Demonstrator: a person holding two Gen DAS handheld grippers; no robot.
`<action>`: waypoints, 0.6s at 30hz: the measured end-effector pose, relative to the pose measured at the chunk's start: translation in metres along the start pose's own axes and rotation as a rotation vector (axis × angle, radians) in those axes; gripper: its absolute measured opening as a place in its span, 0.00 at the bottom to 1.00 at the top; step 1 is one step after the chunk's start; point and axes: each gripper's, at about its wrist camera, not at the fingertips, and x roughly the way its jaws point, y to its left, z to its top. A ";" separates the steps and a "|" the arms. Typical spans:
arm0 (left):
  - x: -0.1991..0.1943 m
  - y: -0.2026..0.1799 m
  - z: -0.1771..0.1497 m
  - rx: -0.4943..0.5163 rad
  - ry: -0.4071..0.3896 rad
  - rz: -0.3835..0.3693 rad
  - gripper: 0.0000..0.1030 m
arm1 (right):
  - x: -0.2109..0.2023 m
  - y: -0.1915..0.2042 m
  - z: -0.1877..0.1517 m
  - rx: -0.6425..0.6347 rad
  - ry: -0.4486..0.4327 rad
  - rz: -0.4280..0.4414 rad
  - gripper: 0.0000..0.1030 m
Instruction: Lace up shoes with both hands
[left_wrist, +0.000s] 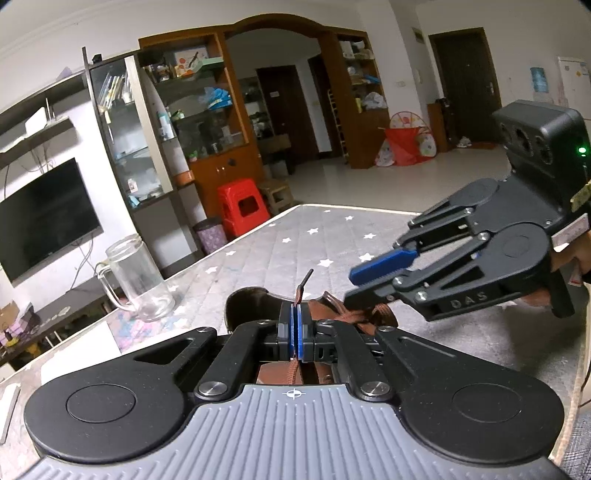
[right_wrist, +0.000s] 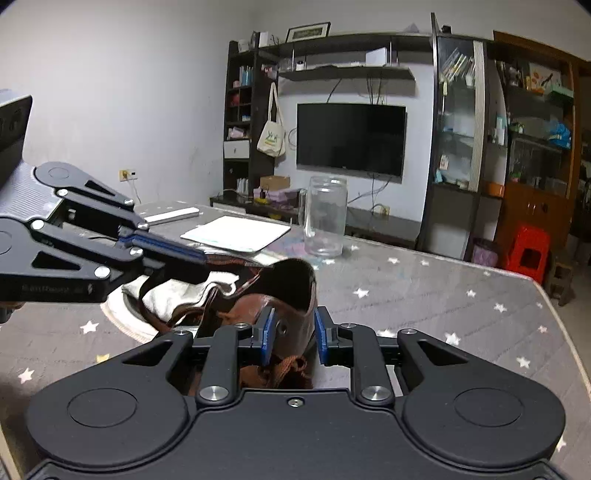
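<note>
A brown leather shoe (right_wrist: 295, 280) with white stuffing (right_wrist: 177, 291) in it lies on the star-patterned table (left_wrist: 332, 236). In the left wrist view my left gripper (left_wrist: 296, 308) is shut on a brown lace (left_wrist: 303, 286), whose dark tip sticks up above the blue pads. The lace runs back under the jaws. My right gripper (right_wrist: 293, 325) holds the shoe's side flap with its eyelet between its pads, and the leather fills the gap. It reaches in from the right (left_wrist: 351, 284) onto the shoe (left_wrist: 251, 306). The left gripper (right_wrist: 201, 258) comes in from the left.
An empty glass mug (left_wrist: 136, 280) (right_wrist: 327, 221) stands on the table beyond the shoe. A white sheet (right_wrist: 236, 232) and a flat white bar (right_wrist: 171, 216) lie farther back. The table's far edge, a red stool (left_wrist: 242, 208) and cabinets are behind.
</note>
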 end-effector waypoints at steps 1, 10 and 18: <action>-0.001 -0.001 0.001 0.001 0.000 0.000 0.02 | -0.001 0.001 -0.001 -0.002 0.007 0.005 0.24; -0.010 -0.008 0.009 0.014 -0.007 0.002 0.02 | -0.011 0.016 -0.001 -0.048 0.005 0.009 0.28; -0.011 -0.010 0.011 0.029 -0.015 0.011 0.02 | -0.001 0.022 -0.003 -0.014 -0.015 -0.006 0.32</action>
